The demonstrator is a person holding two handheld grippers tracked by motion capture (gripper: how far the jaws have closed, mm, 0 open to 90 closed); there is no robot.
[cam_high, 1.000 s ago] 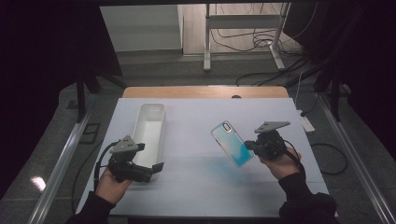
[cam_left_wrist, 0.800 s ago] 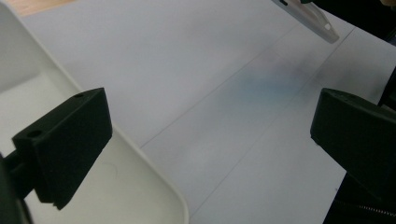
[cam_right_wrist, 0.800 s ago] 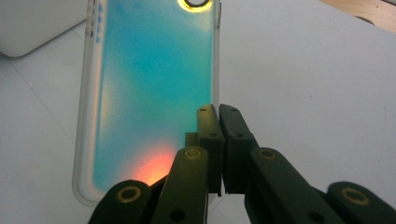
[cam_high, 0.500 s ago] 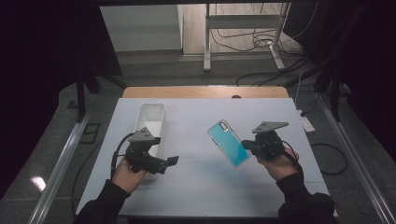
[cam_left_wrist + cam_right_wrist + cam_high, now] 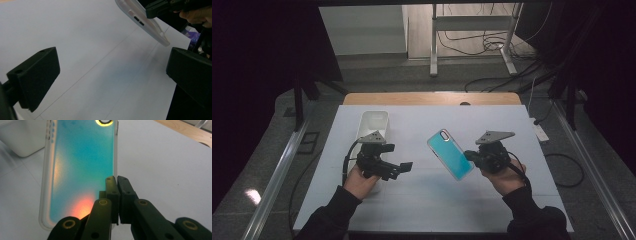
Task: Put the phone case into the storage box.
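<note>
Overhead, largest first:
Table (image 5: 437, 210): white top, wooden strip along the far edge.
Bin (image 5: 373, 124): white, oblong, near the left edge toward the far side.
Phone case (image 5: 450, 154): teal back, clear rim, held tilted above the table's right half, clear of the surface.
Right gripper (image 5: 117, 181): jaws clamped onto one long edge of the phone case.
Left gripper (image 5: 112, 72): jaws spread wide, nothing between them, pointing toward the phone case.

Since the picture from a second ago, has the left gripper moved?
Yes. The left gripper has gone up the table and toward its middle: it now sits beside the near end of the white bin, jaws open.
</note>
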